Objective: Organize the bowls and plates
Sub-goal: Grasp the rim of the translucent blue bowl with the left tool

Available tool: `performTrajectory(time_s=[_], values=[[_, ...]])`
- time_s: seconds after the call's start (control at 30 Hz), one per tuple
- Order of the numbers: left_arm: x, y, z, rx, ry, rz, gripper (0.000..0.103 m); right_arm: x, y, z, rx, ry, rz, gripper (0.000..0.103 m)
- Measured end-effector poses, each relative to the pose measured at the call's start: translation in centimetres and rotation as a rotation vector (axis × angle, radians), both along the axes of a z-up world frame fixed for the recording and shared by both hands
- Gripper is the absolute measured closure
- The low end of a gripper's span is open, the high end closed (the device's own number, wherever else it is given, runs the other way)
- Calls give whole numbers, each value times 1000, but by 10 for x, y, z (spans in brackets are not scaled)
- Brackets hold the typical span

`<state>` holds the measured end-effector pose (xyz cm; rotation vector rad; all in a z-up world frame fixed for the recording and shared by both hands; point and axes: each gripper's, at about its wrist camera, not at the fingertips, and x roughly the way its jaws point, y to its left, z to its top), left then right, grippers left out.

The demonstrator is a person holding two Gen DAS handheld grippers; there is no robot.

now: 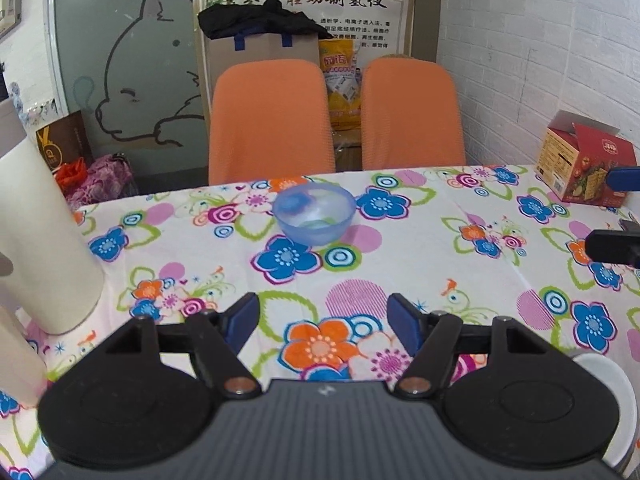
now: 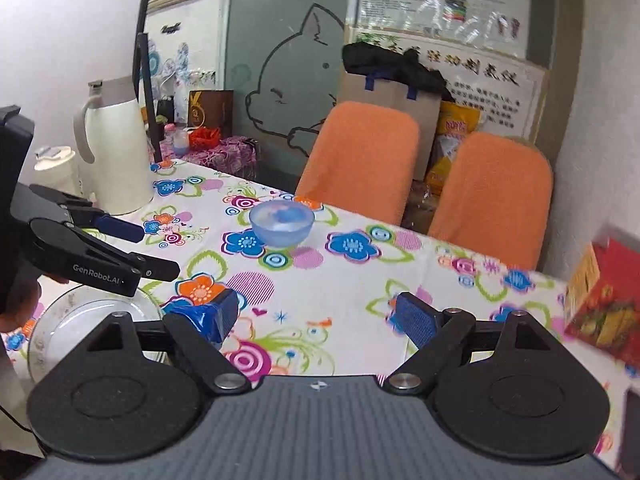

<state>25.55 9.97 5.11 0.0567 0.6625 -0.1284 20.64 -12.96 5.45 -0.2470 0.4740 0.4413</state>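
Left wrist view: low over the table (image 1: pixel 420 240), looking forward between its own fingers, level and square toward the bowl (image 1: pixel 314 213), which sits near and dead ahead; two chairs (image 1: pixel 272 120) behind the bowl.

Right wrist view: same height, set right of the left gripper (image 2: pixel 120 248), angled leftward toward the bowl (image 2: pixel 281 222), slightly farther off.

Shared: bowl, chairs, tablecloth around the bowl, jug (image 2: pixel 118 148) left of it, red box (image 1: pixel 584 160) right of it.
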Motion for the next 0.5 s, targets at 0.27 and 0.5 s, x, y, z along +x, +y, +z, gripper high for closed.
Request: performTrajectory(time_s=[0.27, 0.5], values=[[90, 35, 23, -23, 21, 34, 32, 71, 35, 38, -28, -21, 91, 30], [163, 41, -14, -45, 99, 34, 32, 157, 71, -3, -33, 109, 140, 30]])
